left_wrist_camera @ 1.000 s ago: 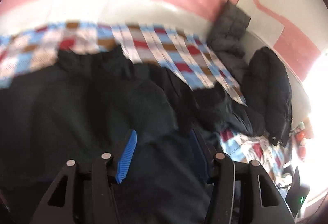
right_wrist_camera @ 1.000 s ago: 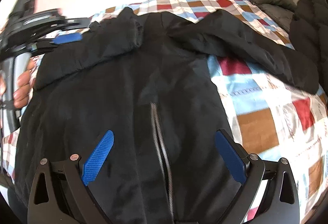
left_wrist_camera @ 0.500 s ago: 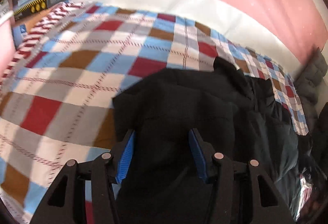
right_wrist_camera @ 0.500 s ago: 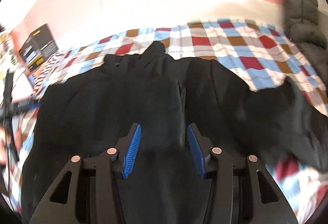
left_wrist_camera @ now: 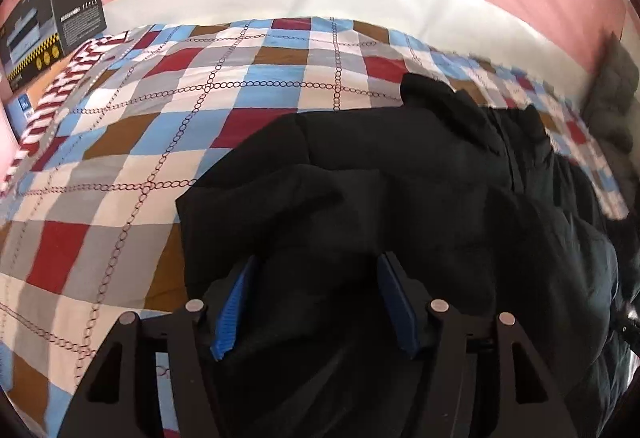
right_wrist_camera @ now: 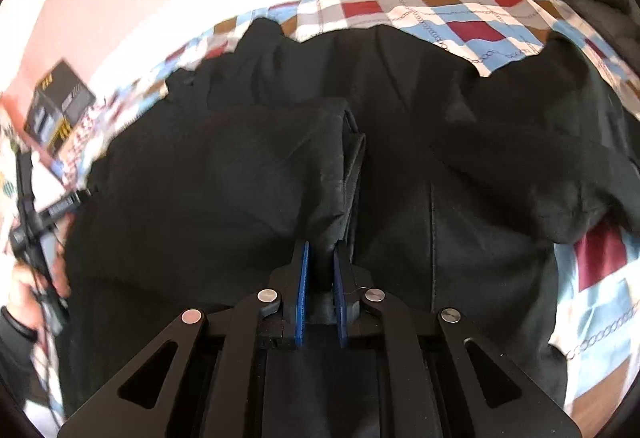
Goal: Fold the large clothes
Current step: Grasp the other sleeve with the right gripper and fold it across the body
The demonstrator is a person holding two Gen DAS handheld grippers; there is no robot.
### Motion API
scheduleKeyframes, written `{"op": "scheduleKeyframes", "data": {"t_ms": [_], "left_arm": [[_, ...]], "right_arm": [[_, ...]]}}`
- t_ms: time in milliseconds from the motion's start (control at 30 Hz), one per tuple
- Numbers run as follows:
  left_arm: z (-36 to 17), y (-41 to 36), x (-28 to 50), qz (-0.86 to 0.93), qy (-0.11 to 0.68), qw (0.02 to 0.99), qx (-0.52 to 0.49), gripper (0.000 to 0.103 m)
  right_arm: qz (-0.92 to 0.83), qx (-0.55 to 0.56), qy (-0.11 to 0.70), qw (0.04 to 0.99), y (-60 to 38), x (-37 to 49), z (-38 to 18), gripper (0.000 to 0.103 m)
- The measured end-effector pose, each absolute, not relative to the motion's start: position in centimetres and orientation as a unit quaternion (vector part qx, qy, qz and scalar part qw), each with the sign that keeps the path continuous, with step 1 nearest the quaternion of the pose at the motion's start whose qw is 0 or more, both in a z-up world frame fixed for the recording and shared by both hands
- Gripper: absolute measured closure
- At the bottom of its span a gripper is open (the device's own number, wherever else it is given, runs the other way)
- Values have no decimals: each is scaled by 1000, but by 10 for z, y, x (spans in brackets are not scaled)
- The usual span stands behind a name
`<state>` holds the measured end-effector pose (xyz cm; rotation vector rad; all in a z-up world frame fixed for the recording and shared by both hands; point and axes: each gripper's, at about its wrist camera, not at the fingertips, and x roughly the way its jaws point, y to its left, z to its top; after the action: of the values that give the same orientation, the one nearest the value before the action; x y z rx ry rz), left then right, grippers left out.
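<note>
A large black padded jacket (left_wrist_camera: 420, 205) lies spread on the checked bedspread (left_wrist_camera: 160, 125). My left gripper (left_wrist_camera: 316, 298) hangs over the jacket's left sleeve end; its jaws are opening, with black fabric bulging between the blue pads (left_wrist_camera: 234, 302), which do not visibly press on it. In the right wrist view my right gripper (right_wrist_camera: 320, 278) is shut on a fold of the jacket (right_wrist_camera: 248, 165) beside the front opening, and the cloth is pinched between its pads. The jacket's right sleeve (right_wrist_camera: 560, 141) stretches out to the right.
A dark printed box (left_wrist_camera: 48, 17) stands at the far left by the pink wall. A grey quilted garment (left_wrist_camera: 612, 93) is heaped at the right edge of the bed. A person's hand (right_wrist_camera: 36, 290) holding the other gripper shows at the left of the right wrist view.
My right gripper closed from wide open onto a fold of the jacket. My left gripper swung left over the sleeve end, and its pads now stand a little wider.
</note>
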<state>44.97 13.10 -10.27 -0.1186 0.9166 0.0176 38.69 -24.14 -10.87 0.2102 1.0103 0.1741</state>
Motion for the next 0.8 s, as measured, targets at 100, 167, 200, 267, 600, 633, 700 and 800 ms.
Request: {"op": "scheduleKeyframes", "data": {"t_ms": [100, 167, 200, 267, 600, 633, 700, 800], "left_arm": [[-79, 135, 427, 5, 432, 897, -99, 43], [-62, 134, 399, -7, 403, 908, -116, 43], [-59, 132, 387, -17, 398, 910, -116, 43], [-69, 125, 379, -26, 415, 904, -104, 43], [-78, 88, 363, -45, 467, 877, -99, 43], [-70, 80, 352, -57, 461, 880, -101, 43], [-59, 63, 328, -74, 452, 884, -100, 43], [-50, 40, 296, -95, 446, 885, -93, 43]], "right_arm": [[68, 89, 482, 869, -245, 388, -96, 86], [67, 92, 451, 885, -249, 375, -74, 84], [67, 91, 435, 893, -250, 367, -66, 83], [74, 91, 426, 897, -249, 359, -61, 81], [62, 87, 457, 883, -264, 324, -66, 80], [59, 89, 456, 884, -270, 317, -62, 75], [53, 99, 452, 885, -282, 301, -55, 48], [45, 119, 444, 887, -303, 276, -45, 36]]}}
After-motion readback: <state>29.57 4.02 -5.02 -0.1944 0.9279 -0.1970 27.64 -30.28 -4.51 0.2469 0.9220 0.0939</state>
